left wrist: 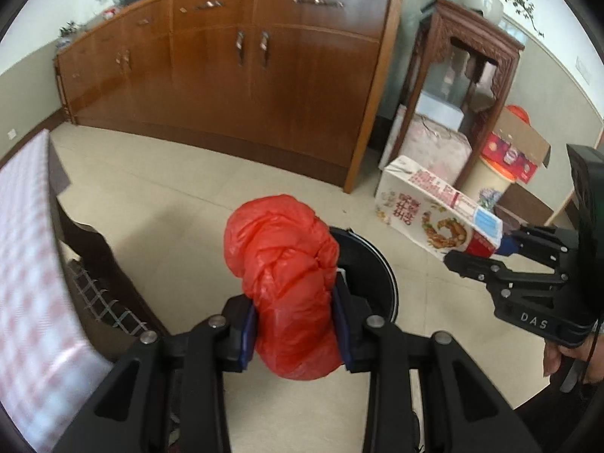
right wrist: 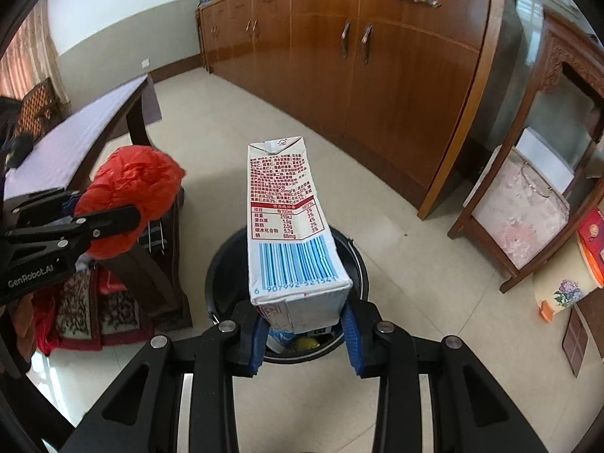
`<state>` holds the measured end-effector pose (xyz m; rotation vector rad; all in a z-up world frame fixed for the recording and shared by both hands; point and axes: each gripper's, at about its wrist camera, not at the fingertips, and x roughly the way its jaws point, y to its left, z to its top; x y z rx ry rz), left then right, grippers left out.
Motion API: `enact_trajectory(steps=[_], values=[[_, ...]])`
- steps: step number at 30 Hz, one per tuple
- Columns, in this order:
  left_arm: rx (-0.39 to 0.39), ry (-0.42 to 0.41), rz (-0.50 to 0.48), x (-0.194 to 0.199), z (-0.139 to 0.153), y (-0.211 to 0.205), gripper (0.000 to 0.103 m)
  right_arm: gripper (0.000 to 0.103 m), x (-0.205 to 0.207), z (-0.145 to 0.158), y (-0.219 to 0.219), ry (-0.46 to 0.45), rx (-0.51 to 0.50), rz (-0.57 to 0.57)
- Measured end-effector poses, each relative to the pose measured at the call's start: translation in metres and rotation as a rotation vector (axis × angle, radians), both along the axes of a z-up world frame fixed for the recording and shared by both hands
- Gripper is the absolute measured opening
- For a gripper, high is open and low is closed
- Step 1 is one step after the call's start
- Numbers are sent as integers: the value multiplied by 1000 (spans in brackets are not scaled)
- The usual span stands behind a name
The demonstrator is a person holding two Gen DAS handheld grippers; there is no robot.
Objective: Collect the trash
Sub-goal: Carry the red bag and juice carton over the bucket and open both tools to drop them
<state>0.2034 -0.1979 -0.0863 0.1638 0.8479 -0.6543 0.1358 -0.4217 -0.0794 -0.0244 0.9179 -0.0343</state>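
My left gripper (left wrist: 296, 324) is shut on a crumpled red plastic bag (left wrist: 287, 264), whose bulk bulges out beyond the blue pads (left wrist: 248, 334). It hangs above the left part of a round black trash bin (left wrist: 377, 268) on the floor. My right gripper (right wrist: 305, 334) is shut on the near end of a white milk carton (right wrist: 288, 222) with a blue barcode, held lengthwise over the same bin (right wrist: 358, 264). In the right wrist view the red bag (right wrist: 132, 196) and left gripper show at the left. The carton (left wrist: 438, 211) shows at the right of the left wrist view. Some scraps lie inside the bin.
A long brown wooden sideboard (left wrist: 241, 68) lines the far wall. A dark table with a checked cloth (left wrist: 26, 264) stands left of the bin, with bundles under it. A carved stand (left wrist: 464, 87), boxes and a floral stool (right wrist: 562, 294) crowd the right. Pale tiled floor surrounds the bin.
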Motion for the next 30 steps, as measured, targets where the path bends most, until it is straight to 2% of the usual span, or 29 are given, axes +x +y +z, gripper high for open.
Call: enact_trajectory(steps=[5,10,11,12,13,14,15,18,21,23,30], values=[[27,53,-44,13,-28,-16,35,36,15,-31,-12,73,-1,44],[66,145,-85,29,-63,-36,35,36,39,-72,-21,173,2,137],[68,167,-97,31,-70,-39,36,37,42,-76,-21,184,8,152],[85,190,-102,33,-80,-42,42,38,46,-82,-21,193,5,173],[103,182,-77,33,-87,-42,47,62,49,-88,-22,193,-18,188],[115,183,-54,32,-91,-41,68,102,50,-94,-26,193,-54,168],[111,190,-38,31,-94,-38,81,103,49,-98,-34,190,-45,141],[108,163,10,20,-93,-30,96,103,44,-97,-44,177,-45,122],[114,114,56,7,-82,-25,96,103,40,-94,-49,172,-58,67],[106,88,92,1,-73,-21,100,103,36,-91,-53,166,-77,34],[93,-9,201,-22,-33,11,100,103,22,-50,-38,94,-95,-59]])
